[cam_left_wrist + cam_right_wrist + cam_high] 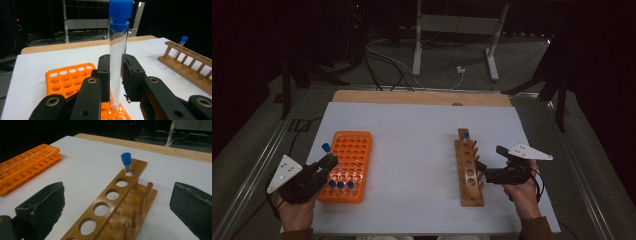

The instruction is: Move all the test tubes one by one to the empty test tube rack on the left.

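My left gripper [330,162] is shut on a clear test tube with a blue cap [118,50], held upright over the near left part of the orange tube rack [354,150]. Its cap [326,147] stands above the jaws. Three more blue-capped tubes [341,185] sit in that rack's nearest row. A wooden rack [471,175] lies to the right, with one blue-capped tube [126,162] in its farthest hole. My right gripper [491,160] is open just right of the wooden rack, its jaws spread wide and nothing between them.
The racks rest on a white sheet [412,160] over a wooden table [412,97]. Beyond the far edge are cables and a metal frame's legs [417,45] on the dark floor. Bare sheet lies between the two racks.
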